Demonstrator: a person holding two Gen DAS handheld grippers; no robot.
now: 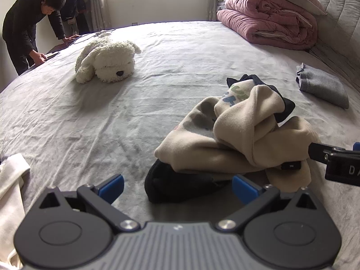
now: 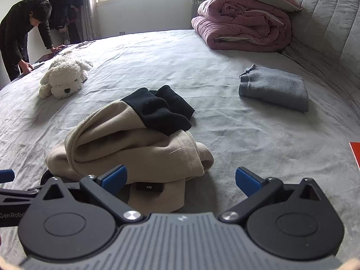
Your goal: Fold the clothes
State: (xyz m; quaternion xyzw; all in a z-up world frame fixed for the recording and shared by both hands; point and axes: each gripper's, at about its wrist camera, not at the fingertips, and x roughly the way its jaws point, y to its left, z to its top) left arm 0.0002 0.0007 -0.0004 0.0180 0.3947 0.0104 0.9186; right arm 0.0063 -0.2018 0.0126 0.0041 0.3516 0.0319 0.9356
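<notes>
A crumpled beige garment with black cuffs (image 1: 238,139) (image 2: 126,146) lies in a heap on the grey bed sheet (image 1: 112,121) (image 2: 236,135). Its black size label (image 2: 149,187) faces up at the near edge. My left gripper (image 1: 177,187) stands open just in front of the heap's black part, with nothing between its blue pads. My right gripper (image 2: 181,180) is also open, low over the near right edge of the heap, holding nothing. A folded grey garment (image 1: 321,87) (image 2: 274,87) rests farther right.
A white plush dog (image 1: 105,61) (image 2: 64,78) lies at the far left. A folded pink quilt and pillow (image 1: 270,20) (image 2: 243,27) sit by the headboard. A person (image 1: 29,24) (image 2: 22,33) bends over the bed's far corner. White cloth (image 1: 11,193) lies near left; a red object (image 2: 355,155) far right.
</notes>
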